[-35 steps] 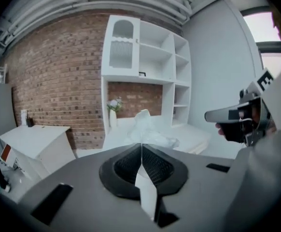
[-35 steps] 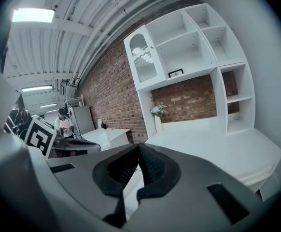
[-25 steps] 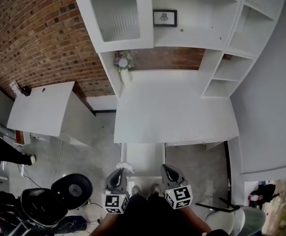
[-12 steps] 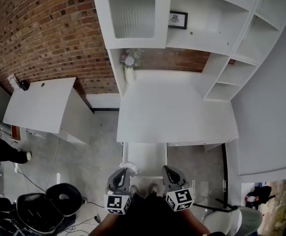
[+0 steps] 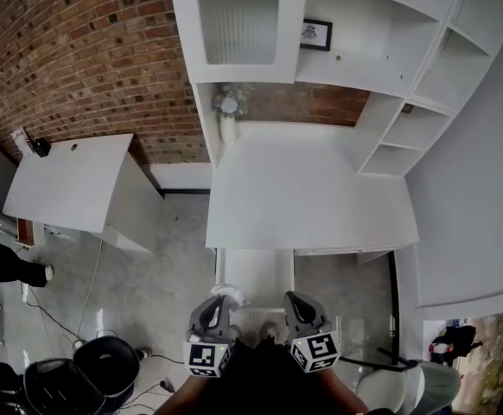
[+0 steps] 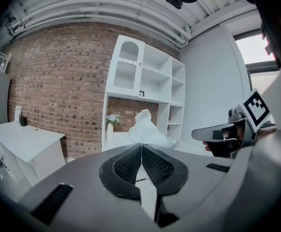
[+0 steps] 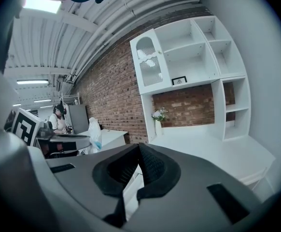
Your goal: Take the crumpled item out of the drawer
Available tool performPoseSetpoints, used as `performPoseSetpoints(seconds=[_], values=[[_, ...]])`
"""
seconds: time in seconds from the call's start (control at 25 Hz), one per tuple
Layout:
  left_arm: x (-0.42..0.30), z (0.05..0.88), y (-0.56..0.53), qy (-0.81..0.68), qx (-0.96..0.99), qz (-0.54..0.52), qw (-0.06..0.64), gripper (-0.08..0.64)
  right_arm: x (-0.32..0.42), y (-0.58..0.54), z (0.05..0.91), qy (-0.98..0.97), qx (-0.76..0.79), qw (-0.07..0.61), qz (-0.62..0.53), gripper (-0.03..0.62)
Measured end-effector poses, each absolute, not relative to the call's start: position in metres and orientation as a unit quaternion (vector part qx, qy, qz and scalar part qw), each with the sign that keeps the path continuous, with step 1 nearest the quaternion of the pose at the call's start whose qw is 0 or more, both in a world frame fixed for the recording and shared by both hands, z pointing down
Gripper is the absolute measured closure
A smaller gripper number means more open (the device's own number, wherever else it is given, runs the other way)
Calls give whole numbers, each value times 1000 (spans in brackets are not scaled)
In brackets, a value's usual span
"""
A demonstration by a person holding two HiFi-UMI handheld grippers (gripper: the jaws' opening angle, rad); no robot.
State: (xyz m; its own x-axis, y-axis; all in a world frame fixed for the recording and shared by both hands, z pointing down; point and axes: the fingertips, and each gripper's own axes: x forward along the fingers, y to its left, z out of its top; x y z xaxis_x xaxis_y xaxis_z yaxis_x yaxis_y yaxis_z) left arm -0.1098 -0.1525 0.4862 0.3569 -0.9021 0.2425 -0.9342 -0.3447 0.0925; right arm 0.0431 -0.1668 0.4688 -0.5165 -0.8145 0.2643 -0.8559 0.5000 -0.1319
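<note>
Left gripper view shows the left gripper (image 6: pixel 141 146) with its jaws pinched together on the crumpled item (image 6: pixel 145 128), a white wad that sticks out past the tips and hangs in the air in front of the desk (image 5: pixel 312 197). The main work looks done: the wad is lifted clear of the drawer (image 5: pixel 253 271), and what remains is probably only to carry it away or set it down. The right gripper (image 5: pixel 291 299) hovers just beside the left with its jaws closed on nothing. In the head view the drawer stands pulled out from under the desk top. Its white inside shows nothing else, though the grippers cover its near end. Above, the shelves (image 5: pixel 459 59) are almost bare, holding one framed picture (image 5: pixel 317 35).
</note>
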Motion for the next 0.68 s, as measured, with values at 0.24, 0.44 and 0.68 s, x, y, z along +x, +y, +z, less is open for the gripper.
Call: performPoseSetpoints(seconds=[0.24, 0.44, 0.68], values=[[-111, 485, -148, -559, 820, 72, 105, 531, 40, -163, 467, -862, 486, 80, 122, 578], [-112, 487, -143, -562, 817, 73, 106, 531, 39, -158, 467, -863, 484, 79, 120, 578], [-117, 489, -134, -562, 817, 73, 106, 531, 36, -150, 468, -862, 486, 79, 119, 578]])
